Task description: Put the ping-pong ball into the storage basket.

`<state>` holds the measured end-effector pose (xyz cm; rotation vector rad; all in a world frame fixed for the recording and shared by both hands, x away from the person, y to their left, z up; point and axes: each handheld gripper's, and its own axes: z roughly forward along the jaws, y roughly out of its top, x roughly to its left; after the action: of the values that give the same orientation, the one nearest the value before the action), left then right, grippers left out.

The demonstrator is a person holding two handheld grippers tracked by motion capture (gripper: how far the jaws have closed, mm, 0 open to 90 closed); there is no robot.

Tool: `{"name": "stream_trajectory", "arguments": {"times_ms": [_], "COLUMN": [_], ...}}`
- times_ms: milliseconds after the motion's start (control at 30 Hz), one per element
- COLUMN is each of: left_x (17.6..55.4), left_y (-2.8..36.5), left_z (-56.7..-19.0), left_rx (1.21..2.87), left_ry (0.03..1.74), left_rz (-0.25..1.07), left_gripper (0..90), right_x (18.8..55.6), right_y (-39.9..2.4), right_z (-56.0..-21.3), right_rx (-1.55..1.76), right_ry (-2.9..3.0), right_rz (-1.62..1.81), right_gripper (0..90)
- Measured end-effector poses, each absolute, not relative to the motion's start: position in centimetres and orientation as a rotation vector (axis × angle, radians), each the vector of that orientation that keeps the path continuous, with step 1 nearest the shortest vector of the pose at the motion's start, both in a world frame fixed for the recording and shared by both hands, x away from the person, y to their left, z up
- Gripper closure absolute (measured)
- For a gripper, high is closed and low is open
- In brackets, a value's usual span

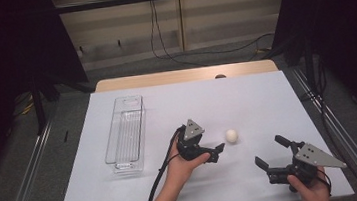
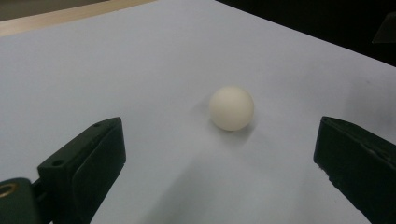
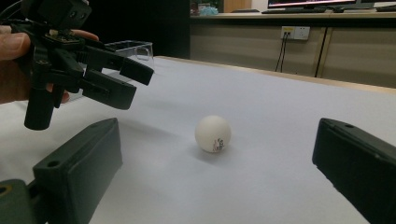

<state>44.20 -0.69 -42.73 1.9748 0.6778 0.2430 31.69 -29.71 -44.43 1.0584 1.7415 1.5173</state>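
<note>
Left gripper [image 1: 218, 151] held w/ jaws apart near ping-pong ball [image 1: 231, 135], right gripper [image 1: 271, 152] jaws also apart, ball untouched on white tabletop [image 1: 246, 98].

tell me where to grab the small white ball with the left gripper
Grip the small white round ball across its widest middle, one jaw on each side. It rests free on the white table sheet, dead ahead of the open left gripper, so a straight, low approach along the sheet from the ball's near-left side likely suits best.
</note>
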Motion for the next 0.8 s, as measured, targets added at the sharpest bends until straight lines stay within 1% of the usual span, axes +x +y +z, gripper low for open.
{"name": "stream_trajectory", "arguments": {"times_ms": [533, 567, 800], "left_x": [44.5, 44.5, 44.8], "left_y": [-2.3, -2.5, -2.7], "left_z": [-42.6, -42.7, -42.7], "left_rx": [2.015, 1.998, 1.993], "left_ry": [0.672, 0.673, 0.677], "left_rz": [0.222, 0.207, 0.216], "left_gripper": [2.0, 1.9, 2.2], "right_x": [31.7, 31.7, 31.7], "right_y": [-29.8, -29.7, -29.7], "right_z": [-44.4, -44.4, -44.4], "right_rx": [1.052, 1.055, 1.052], "right_ry": [1.737, 1.741, 1.743], "right_rz": [1.518, 1.518, 1.517], "right_gripper": [1.1, 1.1, 1.2]}}
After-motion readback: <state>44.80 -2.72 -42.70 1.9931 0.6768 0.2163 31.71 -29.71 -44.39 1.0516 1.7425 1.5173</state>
